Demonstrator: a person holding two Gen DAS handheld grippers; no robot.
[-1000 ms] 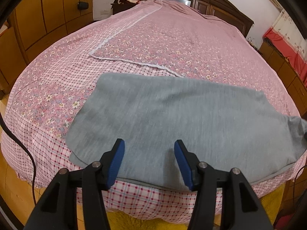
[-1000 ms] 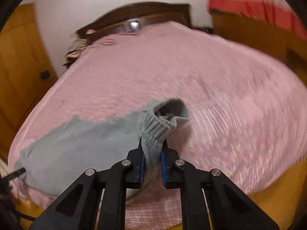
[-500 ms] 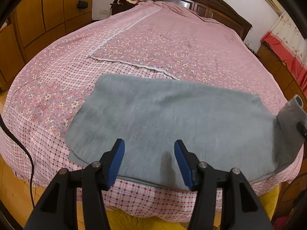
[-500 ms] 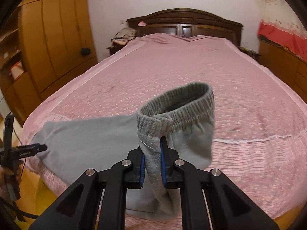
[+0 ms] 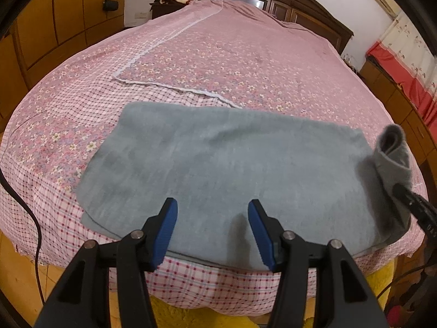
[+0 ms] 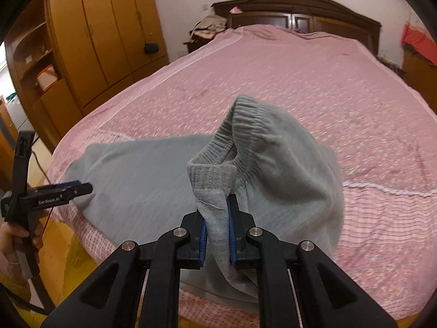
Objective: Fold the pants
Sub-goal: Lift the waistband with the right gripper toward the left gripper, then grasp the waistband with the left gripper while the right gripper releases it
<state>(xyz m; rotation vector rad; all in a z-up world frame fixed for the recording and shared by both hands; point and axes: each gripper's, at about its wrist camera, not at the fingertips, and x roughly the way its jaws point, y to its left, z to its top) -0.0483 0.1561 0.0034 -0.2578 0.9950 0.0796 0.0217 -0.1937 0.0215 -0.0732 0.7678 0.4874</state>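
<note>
Fingers: right gripper [image 6: 217, 235] clenched on ribbed waistband [image 6: 215, 175] of grey sweatpants [image 5: 232, 169]; left gripper [image 5: 211, 232] released, fingers apart above near edge of sweatpants, nothing between them. Bed [image 5: 245, 63] with pink floral cover carries everything. Sweatpants lie flat across foot end of bed, waistband end lifted clear of bed and curling over toward the legs. Fabric judged soft, light, limp: drapes, sags, slides little on cover. Best hold: thick elastic waistband or leg hems, pinching both layers. Wardrobe [image 6: 103, 35] beside bed.
</note>
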